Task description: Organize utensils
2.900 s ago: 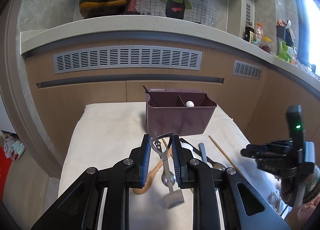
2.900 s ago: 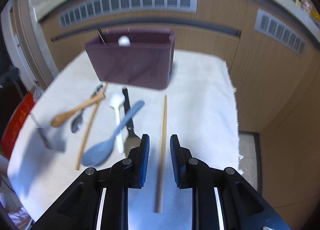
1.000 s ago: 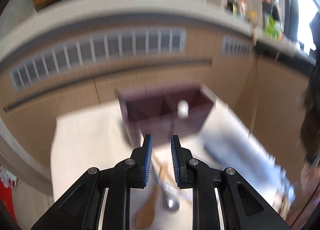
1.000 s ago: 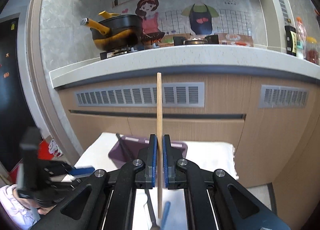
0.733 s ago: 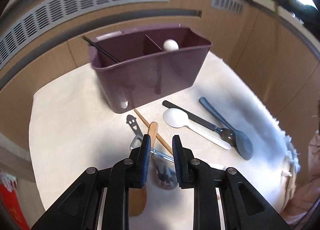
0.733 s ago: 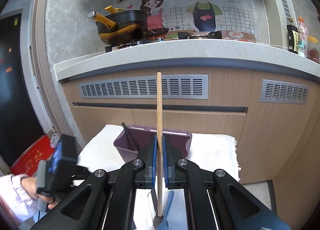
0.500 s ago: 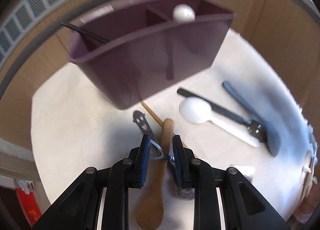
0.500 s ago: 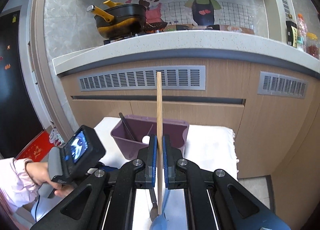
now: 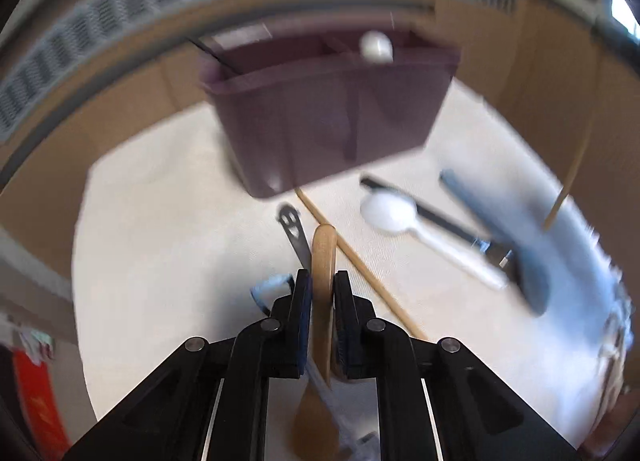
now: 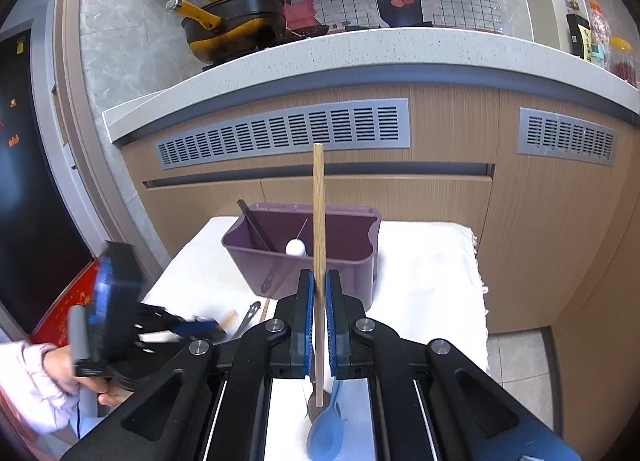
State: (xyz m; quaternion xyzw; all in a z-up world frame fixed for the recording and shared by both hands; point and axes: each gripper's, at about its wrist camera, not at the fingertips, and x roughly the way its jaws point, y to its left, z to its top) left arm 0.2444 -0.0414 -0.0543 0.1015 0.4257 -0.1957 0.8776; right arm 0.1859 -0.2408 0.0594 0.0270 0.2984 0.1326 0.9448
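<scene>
In the left wrist view, my left gripper [image 9: 321,281] points down at the cloth. Its jaws are closing on the handle of a wooden spoon [image 9: 322,249], and the pads touch both sides of it. My right gripper [image 10: 318,293] is shut on a wooden chopstick [image 10: 319,201], held upright in front of the purple caddy [image 10: 340,261]. That caddy [image 9: 328,133] holds a black utensil [image 10: 256,229] and a white ball-ended piece [image 10: 296,248]. A second chopstick [image 9: 360,269] lies beside the spoon.
On the white cloth [image 9: 160,229] lie a smiley-handled metal spoon [image 9: 294,227], a white spoon [image 9: 390,211], a black-handled utensil [image 9: 436,219] and a blue spoon [image 9: 504,245]. A hand in a pale sleeve [image 10: 28,381] holds the left gripper [image 10: 192,327]. Cabinet fronts and a counter stand behind.
The left gripper has dropped to the cloth and its jaws have narrowed around the wooden spoon's handle. The right gripper has sunk a little with the chopstick still upright.
</scene>
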